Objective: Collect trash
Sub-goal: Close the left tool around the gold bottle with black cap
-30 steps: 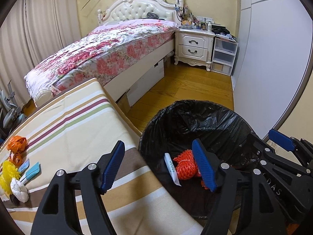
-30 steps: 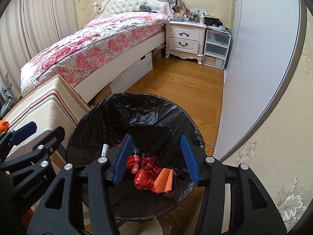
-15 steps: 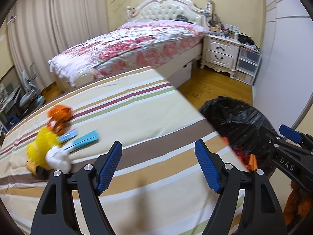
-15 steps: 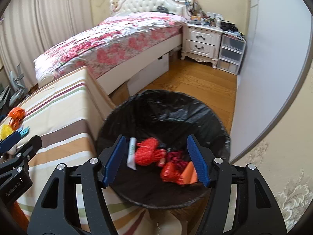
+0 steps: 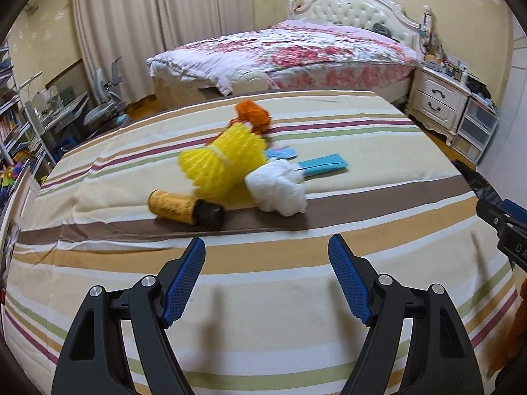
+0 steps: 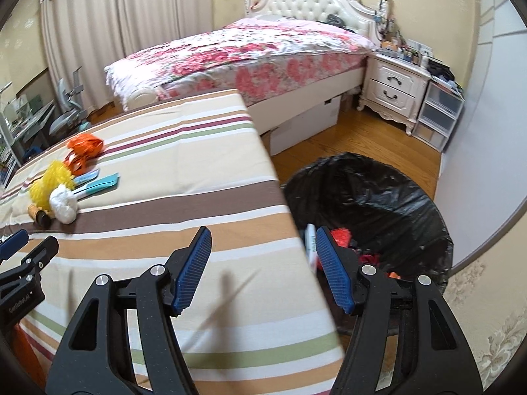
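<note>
A pile of trash lies on the striped tablecloth [image 5: 296, 289]: a yellow foam net [image 5: 224, 168], a white crumpled wad [image 5: 280, 187], a yellow bottle with a black cap [image 5: 178, 209], an orange bag [image 5: 252, 115] and blue packets [image 5: 324, 163]. My left gripper [image 5: 266, 243] hovers open and empty just short of the pile. My right gripper [image 6: 262, 235] is open and empty over the table's corner, beside the black-lined bin [image 6: 378, 191]. In the bin lie a red net [image 6: 342, 235] and a white tube [image 6: 309, 240]. The pile [image 6: 59, 194] shows far left in the right wrist view.
A floral bed [image 6: 247, 56] stands behind the table, with a white nightstand [image 6: 392, 89] and plastic drawers [image 6: 434, 115] to its right. A grey wardrobe wall [image 6: 487, 131] runs beside the bin. A chair and desk [image 5: 98, 108] stand at the left by the curtains.
Both grippers swung left from over the bin to above the table. The trash pile now sits straight ahead of the left gripper. The right gripper's jaws stand wider than a second ago.
</note>
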A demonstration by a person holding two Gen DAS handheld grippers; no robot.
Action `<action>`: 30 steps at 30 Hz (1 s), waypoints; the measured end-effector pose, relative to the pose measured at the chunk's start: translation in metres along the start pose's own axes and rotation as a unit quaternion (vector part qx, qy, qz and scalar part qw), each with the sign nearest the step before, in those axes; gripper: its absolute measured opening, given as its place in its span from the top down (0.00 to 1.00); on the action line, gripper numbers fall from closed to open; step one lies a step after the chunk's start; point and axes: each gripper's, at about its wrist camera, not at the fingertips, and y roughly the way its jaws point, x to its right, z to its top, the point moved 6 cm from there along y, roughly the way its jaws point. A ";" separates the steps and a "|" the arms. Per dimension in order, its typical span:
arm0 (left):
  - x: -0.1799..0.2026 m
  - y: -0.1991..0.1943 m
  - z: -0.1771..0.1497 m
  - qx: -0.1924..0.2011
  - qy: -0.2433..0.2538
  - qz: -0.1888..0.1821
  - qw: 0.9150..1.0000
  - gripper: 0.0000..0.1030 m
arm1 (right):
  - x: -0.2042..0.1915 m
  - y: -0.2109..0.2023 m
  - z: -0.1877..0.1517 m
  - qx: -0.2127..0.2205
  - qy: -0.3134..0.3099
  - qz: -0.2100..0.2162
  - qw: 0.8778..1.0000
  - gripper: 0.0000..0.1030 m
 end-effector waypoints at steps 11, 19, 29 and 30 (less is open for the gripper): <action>-0.036 0.019 0.009 -0.011 -0.043 0.018 0.999 0.27 | -0.039 0.007 -0.006 -0.012 -0.031 0.012 0.999 0.38; -0.050 0.039 0.013 -0.037 -0.064 0.033 0.997 0.27 | -0.040 0.013 -0.008 -0.020 -0.030 0.018 0.999 0.38; -0.079 0.030 -0.005 -0.049 -0.082 0.044 0.994 0.26 | -0.044 0.016 -0.008 -0.022 -0.034 0.022 0.999 0.37; -0.084 0.028 -0.009 -0.051 -0.084 0.047 0.994 0.26 | -0.044 0.016 -0.008 -0.022 -0.034 0.022 0.999 0.37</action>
